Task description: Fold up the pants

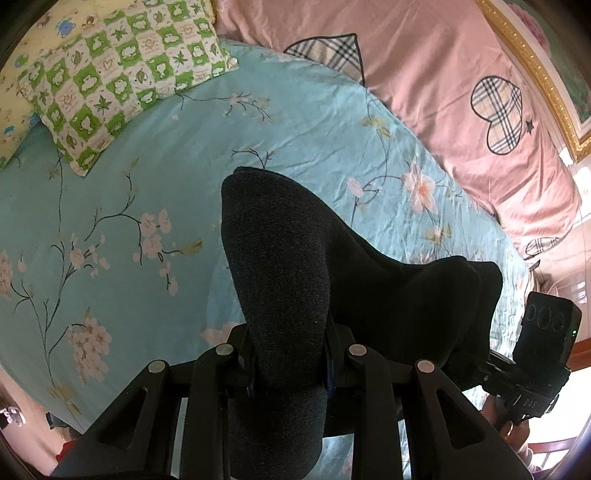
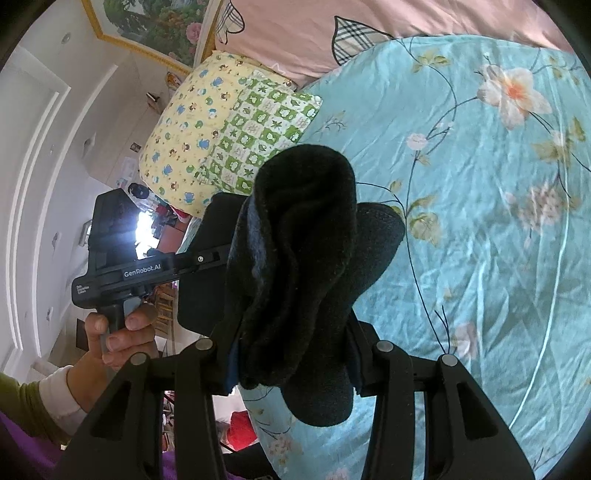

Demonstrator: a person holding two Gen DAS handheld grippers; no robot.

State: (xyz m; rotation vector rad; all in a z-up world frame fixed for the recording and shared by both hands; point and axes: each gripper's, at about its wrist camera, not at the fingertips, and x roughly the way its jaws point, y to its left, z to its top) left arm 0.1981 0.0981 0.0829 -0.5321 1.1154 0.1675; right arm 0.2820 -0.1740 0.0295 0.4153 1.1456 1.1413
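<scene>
The black fleece pants (image 1: 295,280) hang bunched between both grippers, lifted above the bed. My left gripper (image 1: 290,365) is shut on a thick fold of the pants, which covers its fingers. In the right wrist view my right gripper (image 2: 291,354) is shut on another bunch of the pants (image 2: 303,236). The right gripper also shows at the right edge of the left wrist view (image 1: 543,354). The left gripper shows in the right wrist view (image 2: 125,273), held by a hand, with the pants stretched between the two.
A turquoise floral bedsheet (image 1: 147,192) lies below. A green checked pillow (image 1: 122,74) and a yellow pillow (image 2: 184,125) lie at the head. A pink quilt with plaid hearts (image 1: 461,74) runs along the far side. A gold-framed picture (image 2: 155,26) hangs on the wall.
</scene>
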